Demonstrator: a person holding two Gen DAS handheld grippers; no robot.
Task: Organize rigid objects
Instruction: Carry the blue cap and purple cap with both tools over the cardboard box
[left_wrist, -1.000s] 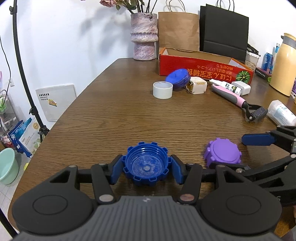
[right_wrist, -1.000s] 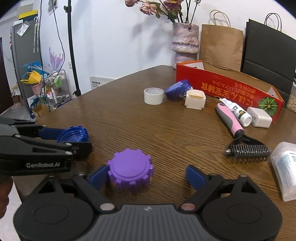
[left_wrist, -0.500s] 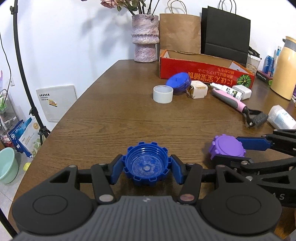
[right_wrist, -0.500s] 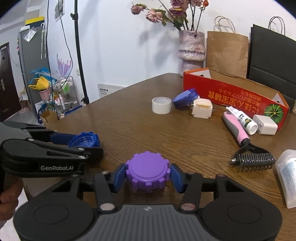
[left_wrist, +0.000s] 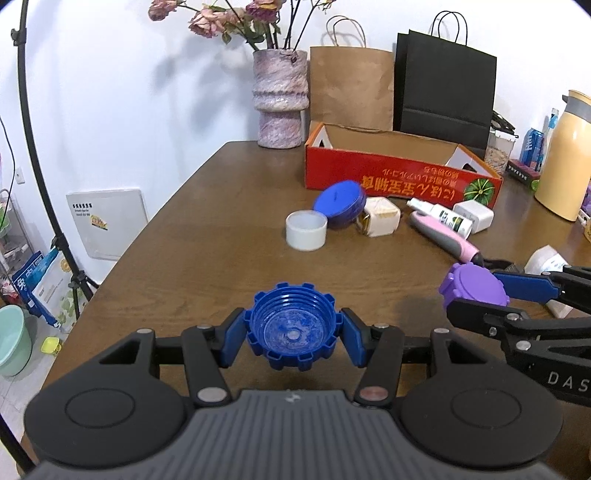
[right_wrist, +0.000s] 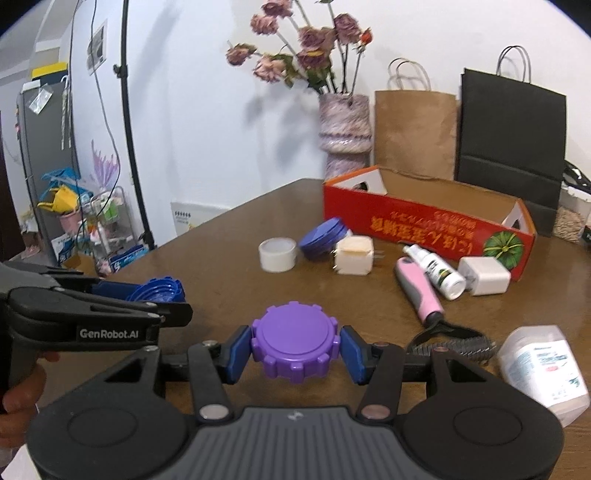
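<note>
Two handheld grippers carry a cap each above a brown wooden table (left_wrist: 229, 251) cluttered with small household items. The left gripper (left_wrist: 293, 332) has its blue pads pressed on opposite sides of a blue notched cap (left_wrist: 293, 330), held open side up so the threaded inside shows. The right gripper (right_wrist: 293, 349) is clamped in the same way on a purple notched cap (right_wrist: 294, 345), closed face up — its fingers narrowed to the cap's width, with no gap visible at either pad. Both caps appear to be clear of the tabletop, at the near edge of the scene, the purple one to the right of the blue.

Farther away stands an open red cardboard box (left_wrist: 402, 181), which looks empty from here and is the likely destination. In front of it lie a white ring-shaped lid (left_wrist: 306, 229), a blue round lid (left_wrist: 341, 203) tipped on edge, a cream block (left_wrist: 378, 216), a small white bottle (left_wrist: 443, 218), a white charger cube (left_wrist: 474, 216) and a pink-handled brush (right_wrist: 419, 291).

The caps look like stiff, light moulded plastic — unlikely to deform or break, and the notched rims should give the pads purchase. Gripping across the full width, pads flat against the ribbed side wall as here, seems the soundest hold; a shallow bite near the rim could let one tip out.
</note>
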